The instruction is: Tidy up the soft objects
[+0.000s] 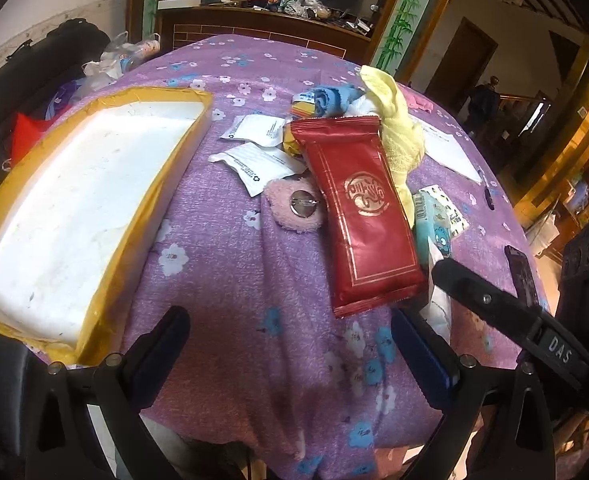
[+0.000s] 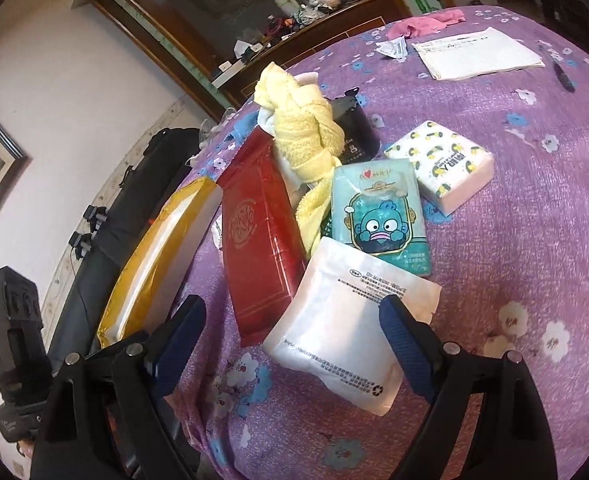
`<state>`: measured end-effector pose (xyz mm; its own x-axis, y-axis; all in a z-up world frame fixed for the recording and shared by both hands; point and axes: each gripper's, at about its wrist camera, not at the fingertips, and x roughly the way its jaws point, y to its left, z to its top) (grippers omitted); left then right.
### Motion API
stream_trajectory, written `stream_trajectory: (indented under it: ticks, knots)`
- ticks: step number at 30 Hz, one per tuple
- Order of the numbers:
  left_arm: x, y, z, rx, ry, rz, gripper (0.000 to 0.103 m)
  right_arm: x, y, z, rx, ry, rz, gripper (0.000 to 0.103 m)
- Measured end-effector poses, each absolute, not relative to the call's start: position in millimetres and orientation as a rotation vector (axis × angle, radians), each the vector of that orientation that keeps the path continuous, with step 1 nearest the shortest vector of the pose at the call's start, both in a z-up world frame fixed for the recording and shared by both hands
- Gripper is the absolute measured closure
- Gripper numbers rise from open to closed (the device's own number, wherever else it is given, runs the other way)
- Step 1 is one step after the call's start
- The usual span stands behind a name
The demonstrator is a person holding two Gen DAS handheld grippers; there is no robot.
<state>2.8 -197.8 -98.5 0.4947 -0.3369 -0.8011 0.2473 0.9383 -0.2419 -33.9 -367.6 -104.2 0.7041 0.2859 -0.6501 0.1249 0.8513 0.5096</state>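
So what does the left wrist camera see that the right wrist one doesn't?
Only the left wrist view shows the pink fuzzy badge, the blue rolled cloth and the box's bare white inside. Only the right wrist view shows the white pouch between the open right tool and the lemon-print tissue pack. Both show the red packet, yellow towel and purple floral cloth.

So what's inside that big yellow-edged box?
The box shows only a bare white bottom with some scuffs, nothing lying in it. Its nearest corner is cut off behind the left fingers.
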Motion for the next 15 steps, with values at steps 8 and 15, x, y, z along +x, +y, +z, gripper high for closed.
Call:
stream_trajectory:
  ticks: [8,15]
  knots:
    - [-2,-185,-95,-0.151,0.975,-0.355,0.001,-37,-358,-92,0.517,0.78,0.071,0.015]
    - [-8,-187,-93,-0.139,0.966,-0.367,0.001,-43,-360,-89,0.528,0.769,0.065,0.015]
